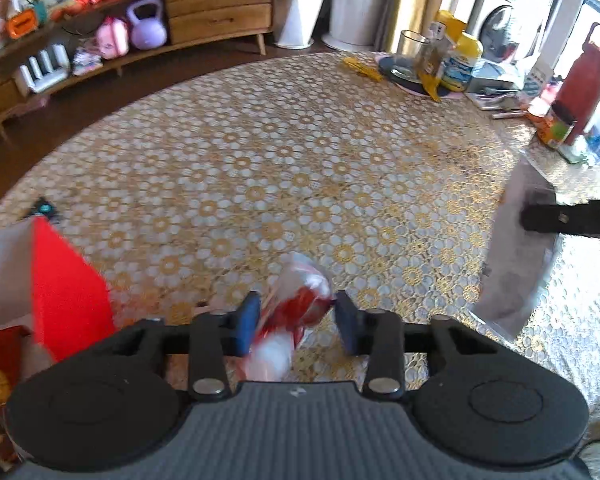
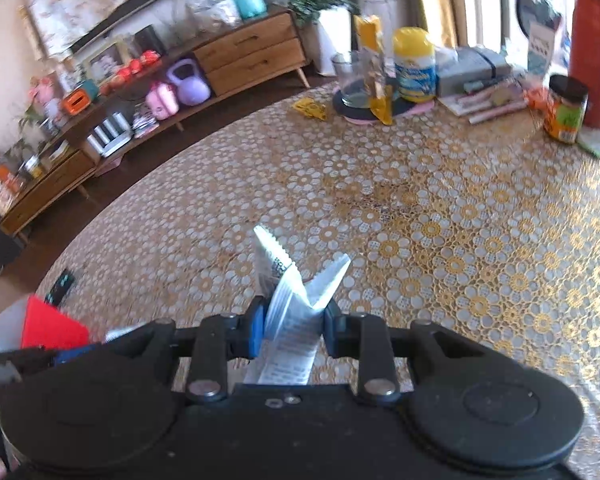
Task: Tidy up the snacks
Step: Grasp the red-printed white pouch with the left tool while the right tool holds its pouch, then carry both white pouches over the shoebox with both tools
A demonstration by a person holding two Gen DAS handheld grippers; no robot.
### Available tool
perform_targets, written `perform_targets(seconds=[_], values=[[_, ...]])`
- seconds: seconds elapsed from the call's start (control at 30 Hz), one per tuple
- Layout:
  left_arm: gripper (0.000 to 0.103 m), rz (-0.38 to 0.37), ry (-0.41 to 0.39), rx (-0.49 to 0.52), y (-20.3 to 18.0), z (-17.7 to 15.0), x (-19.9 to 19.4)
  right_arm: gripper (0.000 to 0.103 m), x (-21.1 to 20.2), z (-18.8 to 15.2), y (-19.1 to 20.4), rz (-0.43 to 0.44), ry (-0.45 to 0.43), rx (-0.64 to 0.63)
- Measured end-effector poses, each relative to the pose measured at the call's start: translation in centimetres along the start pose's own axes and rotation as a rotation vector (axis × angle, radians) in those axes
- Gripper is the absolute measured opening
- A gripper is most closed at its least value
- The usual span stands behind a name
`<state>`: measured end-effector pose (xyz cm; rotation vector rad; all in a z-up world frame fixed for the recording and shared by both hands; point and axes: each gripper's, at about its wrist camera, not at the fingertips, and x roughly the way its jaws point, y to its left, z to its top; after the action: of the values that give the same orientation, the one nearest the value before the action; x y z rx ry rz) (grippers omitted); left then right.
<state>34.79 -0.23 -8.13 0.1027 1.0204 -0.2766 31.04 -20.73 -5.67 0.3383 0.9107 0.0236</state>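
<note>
The left gripper [image 1: 296,320] clenches a red-and-white plastic snack packet [image 1: 300,304], and the right gripper [image 2: 294,330] clenches a silver foil snack pouch [image 2: 296,304], both above the gold-patterned table [image 1: 300,160]. The carrying step seems underway; next, both likely go into the red-and-white open box [image 1: 60,280] beside the left gripper.

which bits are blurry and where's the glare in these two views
Left wrist view: the red-and-white snack packet in the left gripper is motion-smeared; window glare at right. Right wrist view: silver packet fairly sharp, far clutter soft; both bend the round table.
</note>
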Motion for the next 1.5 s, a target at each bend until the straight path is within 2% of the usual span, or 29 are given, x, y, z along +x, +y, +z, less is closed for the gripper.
perform_targets(seconds=[0.2, 0.33, 0.37, 0.43, 0.47, 0.57, 0.67, 0.73, 0.8, 0.93, 1.13, 1.5], values=[[0.035, 0.005, -0.008, 0.015, 0.2, -0.3, -0.9, 0.027, -1.9, -1.3, 0.2, 0.010, -0.005, -0.044], [0.037, 0.028, 0.036, 0.023, 0.8, -1.3, 0.2, 0.027, -1.7, -2.0, 0.0, 0.018, 0.012, -0.063], [0.039, 0.020, 0.049, 0.017, 1.0, -1.7, 0.4, 0.027, -1.7, -2.2, 0.0, 0.023, 0.018, -0.065], [0.050, 0.009, 0.070, 0.016, 1.2, -2.7, 0.8, 0.027, -1.4, -2.6, -0.2, 0.030, 0.033, -0.072], [0.060, 0.016, 0.072, 0.021, 1.3, -3.1, 0.8, 0.027, -1.2, -2.9, -0.3, 0.035, 0.042, -0.079], [0.061, 0.039, 0.076, 0.046, 1.2, -4.2, 1.2, 0.027, -0.8, -3.6, -0.4, 0.033, 0.060, -0.091], [0.060, 0.038, 0.073, 0.050, 0.9, -4.9, 1.4, 0.027, -0.3, -4.2, -0.5, 0.033, 0.077, -0.086], [0.050, 0.034, 0.059, 0.059, 0.5, -5.0, 1.2, 0.026, -0.3, -4.5, -0.5, 0.036, 0.085, -0.087], [0.032, 0.069, 0.045, 0.065, 0.1, -5.0, 1.1, 0.026, -0.4, -4.8, -0.3, 0.030, 0.088, -0.096], [0.029, 0.080, 0.043, 0.020, 0.4, -5.0, 1.0, 0.024, -0.9, -5.3, 0.0, 0.032, 0.087, -0.114], [0.028, 0.094, 0.042, 0.009, -0.1, -6.1, 0.0, 0.023, -2.3, -6.0, 0.5, 0.032, 0.085, -0.140], [0.028, 0.092, -0.014, -0.121, 0.7, -9.0, -4.9, 0.023, -6.8, -8.7, 2.4, 0.071, 0.071, -0.206]])
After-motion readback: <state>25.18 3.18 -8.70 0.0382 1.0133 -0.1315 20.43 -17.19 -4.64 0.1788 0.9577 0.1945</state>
